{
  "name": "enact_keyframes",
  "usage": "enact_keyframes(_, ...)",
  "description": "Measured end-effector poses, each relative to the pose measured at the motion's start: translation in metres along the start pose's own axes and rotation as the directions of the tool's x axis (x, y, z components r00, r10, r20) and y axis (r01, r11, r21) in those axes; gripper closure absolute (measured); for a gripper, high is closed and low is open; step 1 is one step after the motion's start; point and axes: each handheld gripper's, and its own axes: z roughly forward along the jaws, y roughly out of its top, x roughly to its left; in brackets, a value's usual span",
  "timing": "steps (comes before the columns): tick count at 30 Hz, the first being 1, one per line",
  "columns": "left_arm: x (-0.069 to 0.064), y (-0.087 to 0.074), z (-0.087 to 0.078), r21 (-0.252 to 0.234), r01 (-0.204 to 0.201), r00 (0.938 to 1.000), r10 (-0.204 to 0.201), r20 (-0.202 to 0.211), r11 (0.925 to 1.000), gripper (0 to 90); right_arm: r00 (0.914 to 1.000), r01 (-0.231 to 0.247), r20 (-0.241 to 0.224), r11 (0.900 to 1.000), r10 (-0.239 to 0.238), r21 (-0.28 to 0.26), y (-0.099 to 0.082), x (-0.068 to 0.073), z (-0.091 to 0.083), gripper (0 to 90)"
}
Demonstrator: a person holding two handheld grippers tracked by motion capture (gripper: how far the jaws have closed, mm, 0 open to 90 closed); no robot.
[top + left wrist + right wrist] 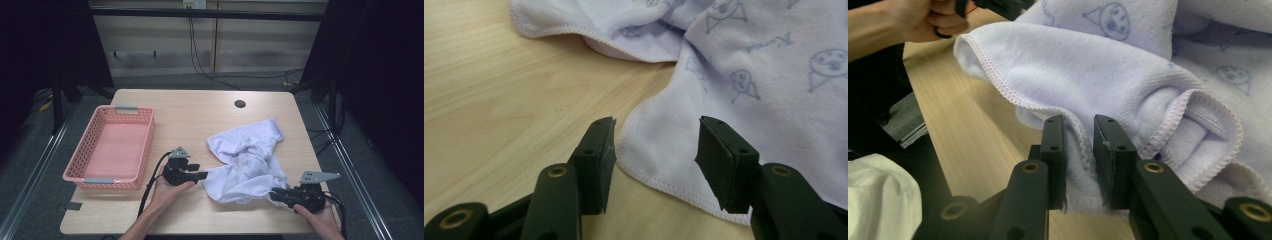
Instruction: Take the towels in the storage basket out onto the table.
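Basket [111,148] at table [200,120] left: nothing inside. Towel [250,157] crumpled right of centre. Left gripper [656,145] released, jaws straddling towel corner. Right gripper [1079,135] clenched on towel hem.

From my seat, the basket [111,148] sits on the table's [190,120] left side, the crumpled towel [248,157] right of centre, well apart. My left gripper [202,175] lies between them at the towel's left edge; my right gripper [273,194] meets its near right corner.
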Motion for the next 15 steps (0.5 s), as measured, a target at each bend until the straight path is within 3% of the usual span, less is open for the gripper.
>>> enact_keyframes(2,0.0,-0.001,0.008,0.004,0.001,1.0,-0.001,0.003,1.0,45.3,1.0,0.007,0.002,1.0,-0.007,0.005,0.001,0.0,0.001,75.8)
enact_keyframes(4,-0.002,-0.001,0.014,0.032,-0.041,0.9991,0.04,0.009,0.9987,43.9,1.0,0.005,0.0,0.9999,-0.005,0.009,0.001,0.0,0.003,75.7)
enact_keyframes(5,-0.004,0.0,0.016,0.03,-0.062,0.998,0.062,-0.007,0.9976,44.3,1.0,0.009,0.001,0.9999,-0.009,0.005,0.002,-0.001,0.003,75.7)
enact_keyframes(6,-0.004,0.002,0.018,0.033,-0.052,0.9986,0.053,-0.004,0.9981,44.1,1.0,0.009,-0.003,0.9999,-0.009,0.006,0.003,-0.001,0.003,75.2)
enact_keyframes(7,-0.007,0.004,0.021,0.049,-0.072,0.9974,0.072,0.01,0.9962,48.3,0.9999,0.009,-0.004,1.0,-0.009,-0.001,0.004,0.0,0.004,74.6)
enact_keyframes(8,-0.007,0.004,0.021,0.049,-0.072,0.9974,0.072,0.01,0.9962,58.0,0.9999,0.009,-0.004,1.0,-0.009,-0.001,0.004,0.0,0.004,74.6)
enact_keyframes(10,-0.013,0.001,0.022,0.068,-0.136,0.9897,0.132,0.055,0.9884,76.3,0.9998,0.008,-0.016,0.9998,-0.008,-0.018,0.006,0.001,0.003,75.2)
enact_keyframes(11,-0.019,0.001,0.022,0.093,-0.136,0.9898,0.131,0.055,0.9863,82.8,0.9997,0.009,-0.023,0.9997,-0.009,-0.021,0.007,0.001,0.003,78.1)
enact_keyframes(15,-0.019,0.001,0.017,0.105,-0.124,0.9918,0.119,0.046,0.9868,85.7,0.9999,0.01,-0.011,0.9999,-0.01,-0.009,0.006,0.0,0.003,86.6)
